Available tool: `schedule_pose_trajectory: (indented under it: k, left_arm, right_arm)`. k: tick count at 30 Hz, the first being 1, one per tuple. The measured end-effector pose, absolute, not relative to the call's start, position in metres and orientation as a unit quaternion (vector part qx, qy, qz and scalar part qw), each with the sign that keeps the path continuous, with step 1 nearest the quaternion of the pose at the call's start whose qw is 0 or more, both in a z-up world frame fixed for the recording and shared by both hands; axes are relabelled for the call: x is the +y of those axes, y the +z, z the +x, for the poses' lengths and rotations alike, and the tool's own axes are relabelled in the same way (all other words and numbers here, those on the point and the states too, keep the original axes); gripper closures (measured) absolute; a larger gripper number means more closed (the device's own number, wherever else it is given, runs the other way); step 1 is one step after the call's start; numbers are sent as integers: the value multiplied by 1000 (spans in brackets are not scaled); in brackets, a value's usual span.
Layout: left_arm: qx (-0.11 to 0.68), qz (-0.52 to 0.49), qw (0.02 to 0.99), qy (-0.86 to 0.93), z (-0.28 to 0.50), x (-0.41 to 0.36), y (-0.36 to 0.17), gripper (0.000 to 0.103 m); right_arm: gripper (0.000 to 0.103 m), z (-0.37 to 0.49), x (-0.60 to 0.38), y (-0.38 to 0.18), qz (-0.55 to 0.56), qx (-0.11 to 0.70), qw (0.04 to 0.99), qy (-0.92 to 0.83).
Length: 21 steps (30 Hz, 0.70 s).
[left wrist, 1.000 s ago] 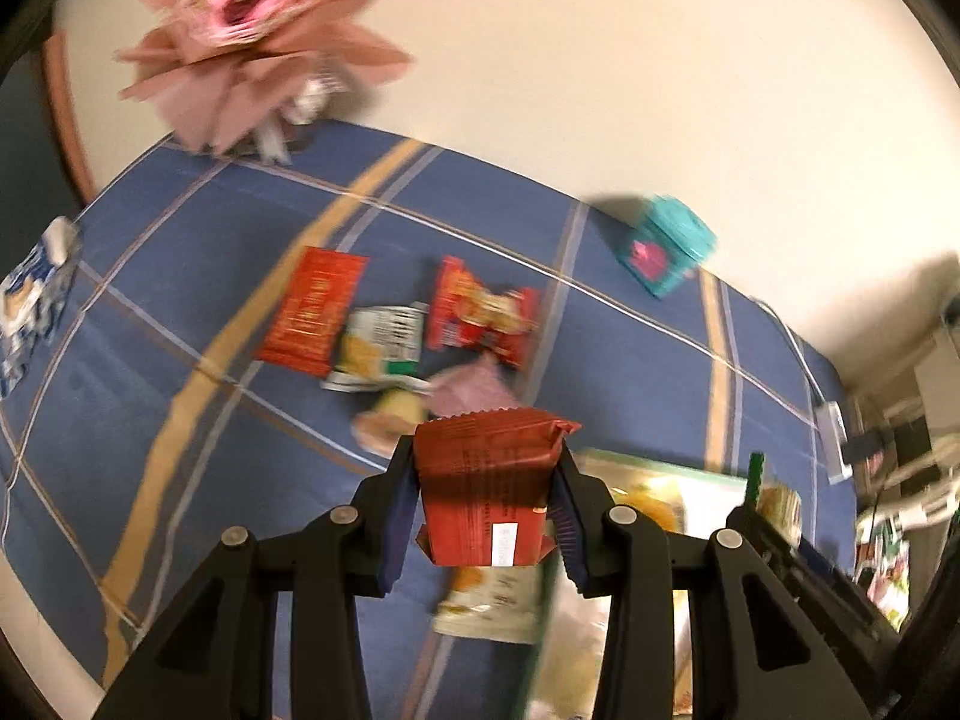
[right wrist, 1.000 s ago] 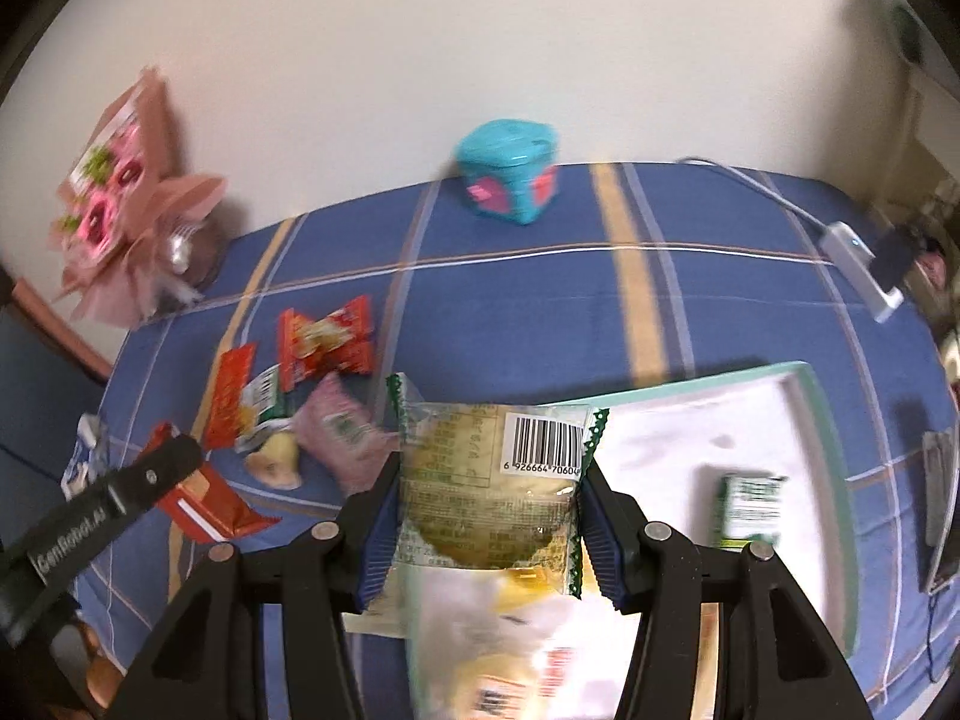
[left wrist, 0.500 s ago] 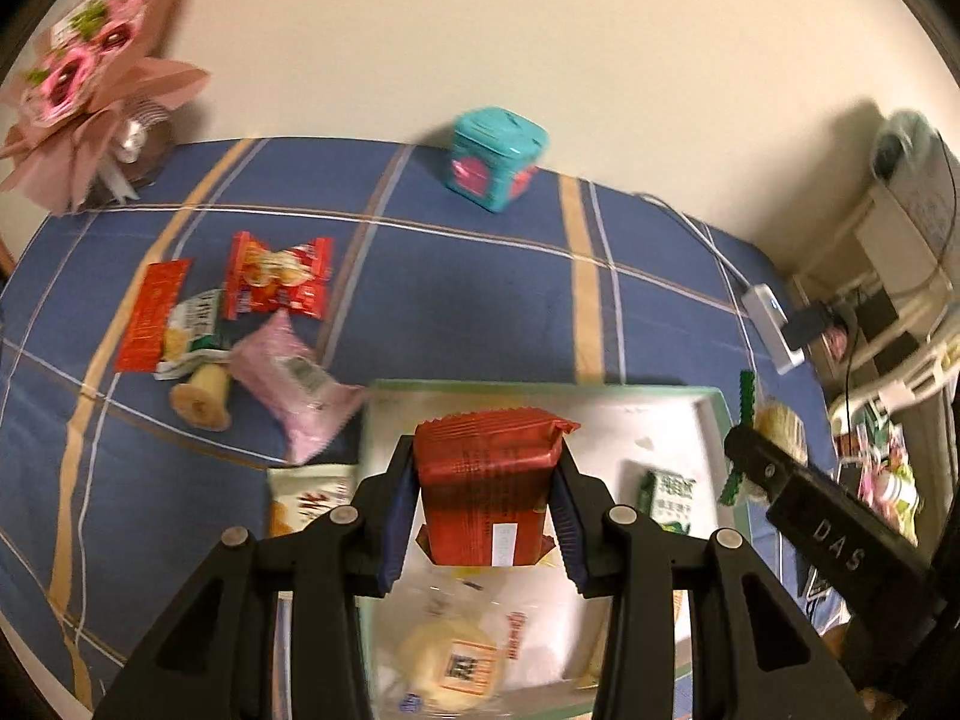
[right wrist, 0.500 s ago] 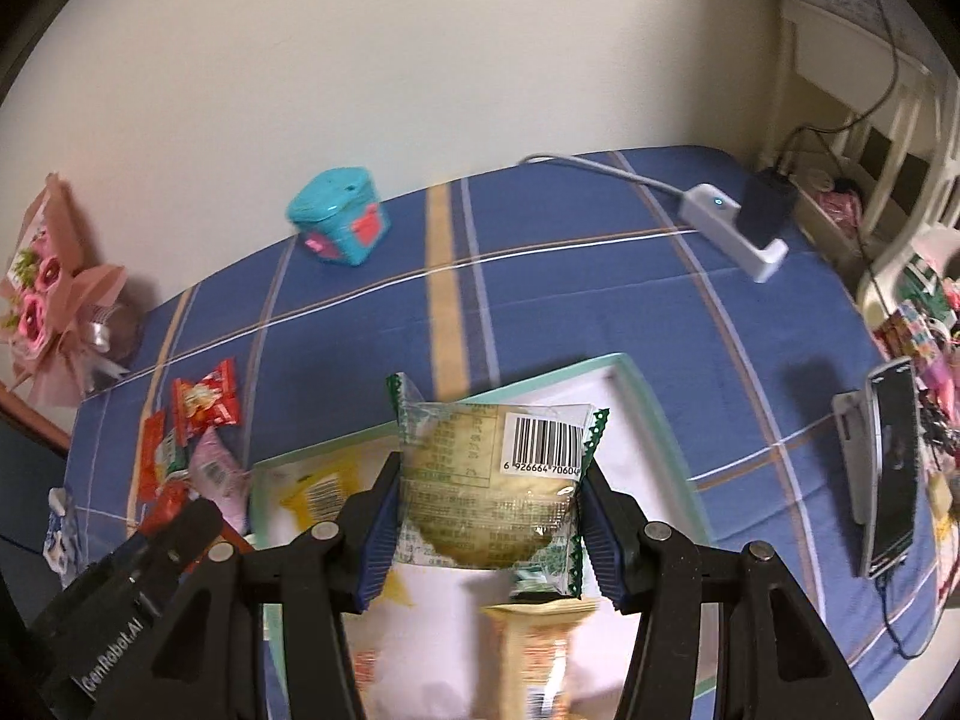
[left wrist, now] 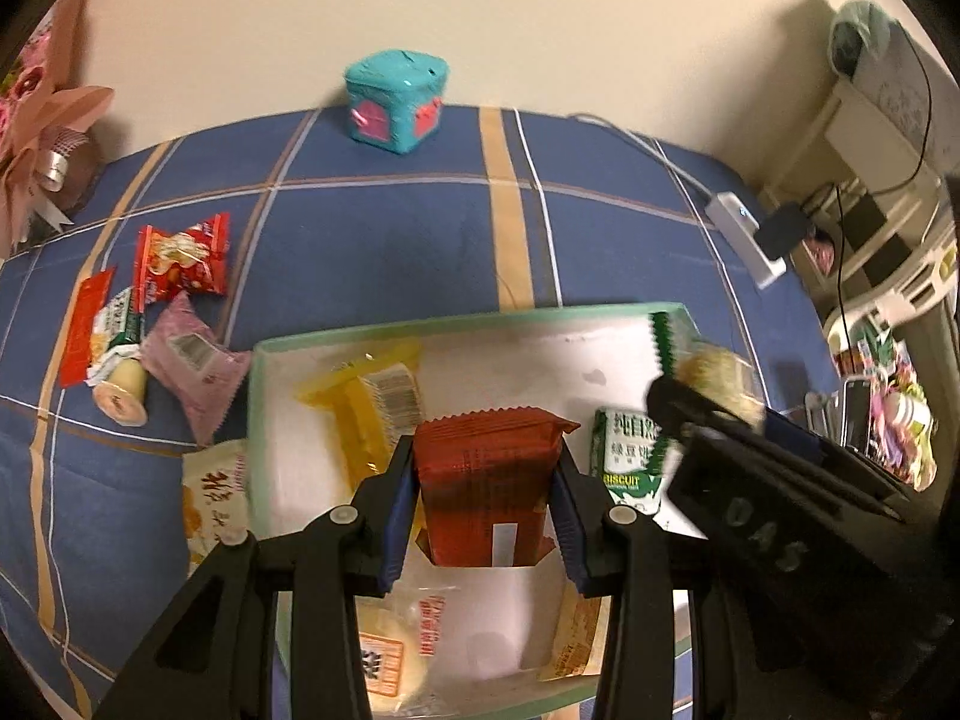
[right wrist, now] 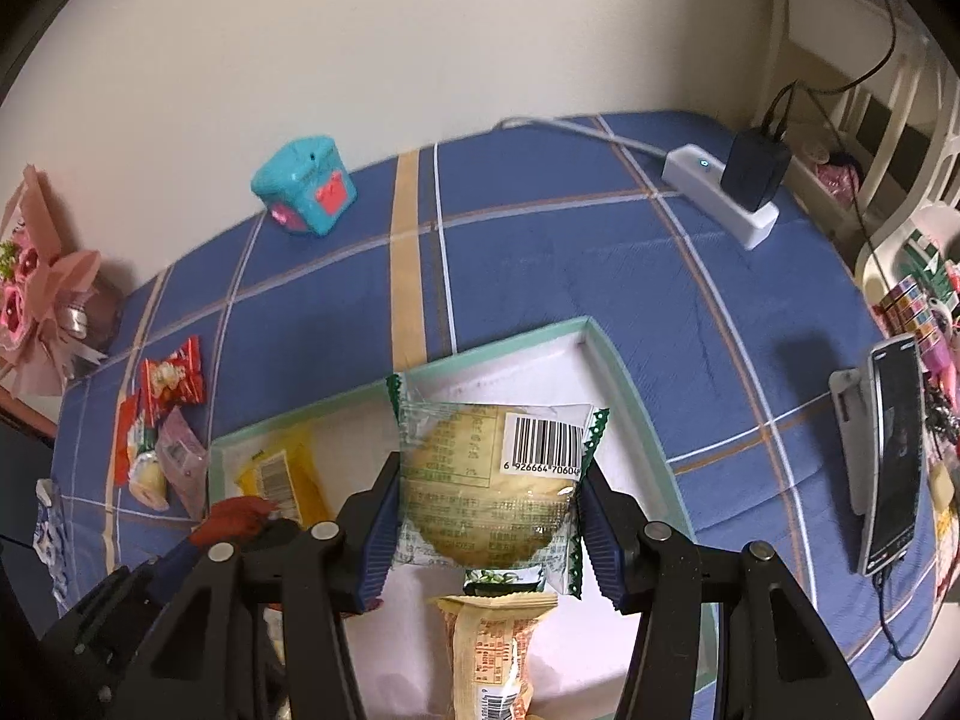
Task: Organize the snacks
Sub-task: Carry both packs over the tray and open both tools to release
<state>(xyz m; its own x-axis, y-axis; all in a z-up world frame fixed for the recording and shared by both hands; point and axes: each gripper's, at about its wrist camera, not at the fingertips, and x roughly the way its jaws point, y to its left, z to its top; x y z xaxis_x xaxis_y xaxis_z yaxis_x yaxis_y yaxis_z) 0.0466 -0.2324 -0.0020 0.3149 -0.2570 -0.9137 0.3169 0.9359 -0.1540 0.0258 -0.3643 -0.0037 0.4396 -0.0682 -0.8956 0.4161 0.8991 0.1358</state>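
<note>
My left gripper (left wrist: 483,507) is shut on a dark red snack packet (left wrist: 487,480) and hangs over the white tray with a green rim (left wrist: 468,319). My right gripper (right wrist: 489,516) is shut on a clear-wrapped pastry with a green edge and barcode (right wrist: 489,489), above the tray's far right part (right wrist: 624,387). In the tray lie a yellow packet (left wrist: 375,405), a green biscuit pack (left wrist: 630,459) and other wrapped snacks. Loose snacks stay on the cloth at the left: a red candy bag (left wrist: 180,261), a pink packet (left wrist: 192,360), a flat red packet (left wrist: 84,327).
A blue checked cloth (right wrist: 540,252) covers the table. A teal cube box (left wrist: 396,99) stands at the back by the wall. A pink bouquet (right wrist: 36,300) is far left. A power strip with charger (right wrist: 729,192) and a phone on a stand (right wrist: 891,456) are at the right.
Both grippers have swung from the loose snacks at the left to over the tray, each still holding its packet. The tray now fills the lower middle of both views.
</note>
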Motion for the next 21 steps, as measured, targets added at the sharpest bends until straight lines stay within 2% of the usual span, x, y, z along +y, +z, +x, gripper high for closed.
schedule_pose_trajectory:
  k: [10,21]
  left_arm:
    - [579,42,795,-175,46,-240,-22,60]
    - [591,41,787,-174,47,-241,-26,59]
  right_arm:
    - [45,30,-363,-30,182,538,812,-134]
    - [43,35,-360,-33,176,567,790,-152]
